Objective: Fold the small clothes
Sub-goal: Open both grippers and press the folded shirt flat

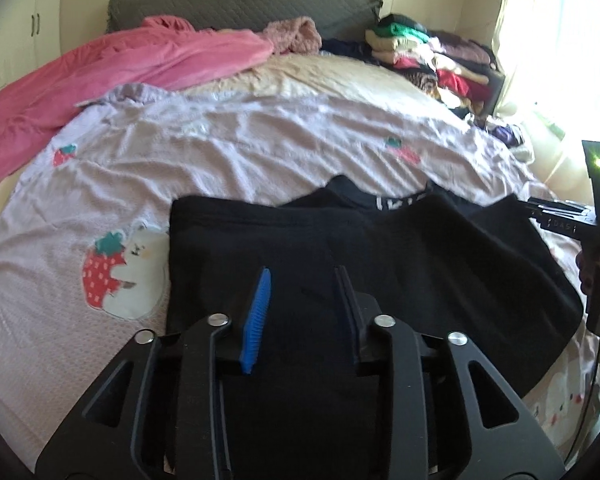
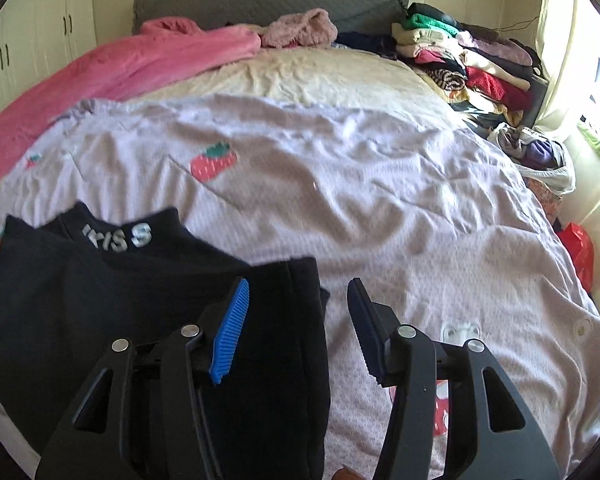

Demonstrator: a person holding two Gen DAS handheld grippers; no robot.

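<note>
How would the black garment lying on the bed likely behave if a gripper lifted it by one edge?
The black garment would probably droop: it lies flat with soft folds, so it looks floppy. It seems light, barely denting the lilac strawberry blanket beneath. Its doubled layers near the right gripper may slide apart, since nothing pins them.

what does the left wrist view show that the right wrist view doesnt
Only the left wrist view: the right gripper at the black garment's edge, and a big strawberry patch beside it.
Only the right wrist view: the collar lettering read clearly, and a red bag.
Both: the lilac blanket, pink blanket, clothes pile.
</note>
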